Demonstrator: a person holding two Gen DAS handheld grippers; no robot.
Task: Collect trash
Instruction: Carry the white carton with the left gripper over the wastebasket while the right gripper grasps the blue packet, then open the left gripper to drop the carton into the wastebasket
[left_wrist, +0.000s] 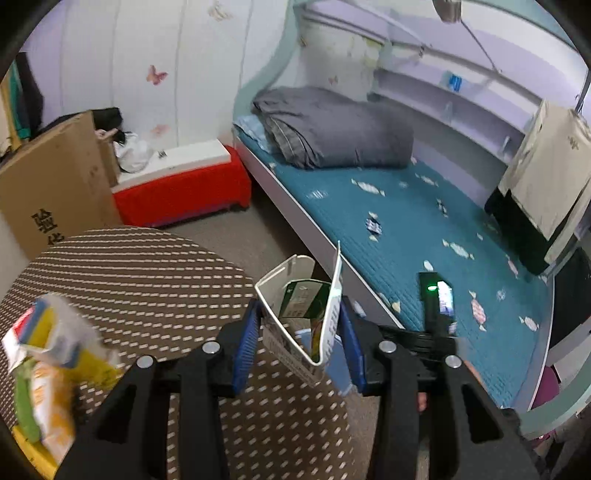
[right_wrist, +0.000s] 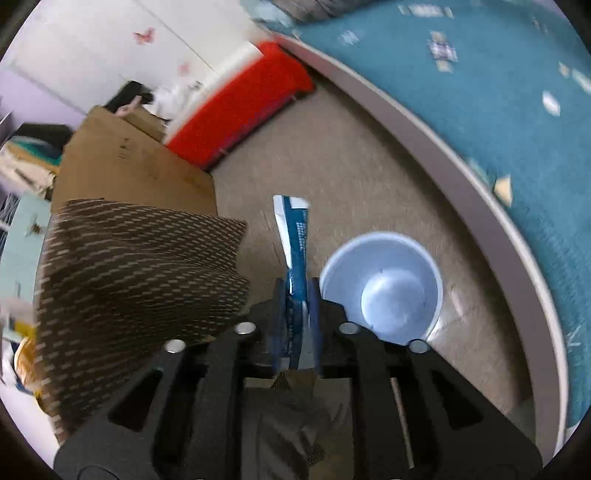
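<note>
My left gripper (left_wrist: 300, 328) is shut on a crumpled white carton (left_wrist: 295, 295) with green print, held above the edge of the round table (left_wrist: 147, 273). A heap of yellow, white and green wrappers (left_wrist: 48, 362) lies on the table at the lower left. My right gripper (right_wrist: 297, 299) is shut on a blue and white wrapper (right_wrist: 295, 236) that sticks up between the fingers. It hangs over the floor just left of a pale blue bin (right_wrist: 384, 288), which looks empty. Part of the right gripper (left_wrist: 436, 306) shows in the left wrist view.
The brown dotted tablecloth (right_wrist: 140, 266) hangs at the left. A bed with a teal cover (left_wrist: 424, 229) runs along the right, with a grey duvet (left_wrist: 332, 129). A cardboard box (left_wrist: 55, 177) and a red bench (left_wrist: 184, 192) stand by the wall.
</note>
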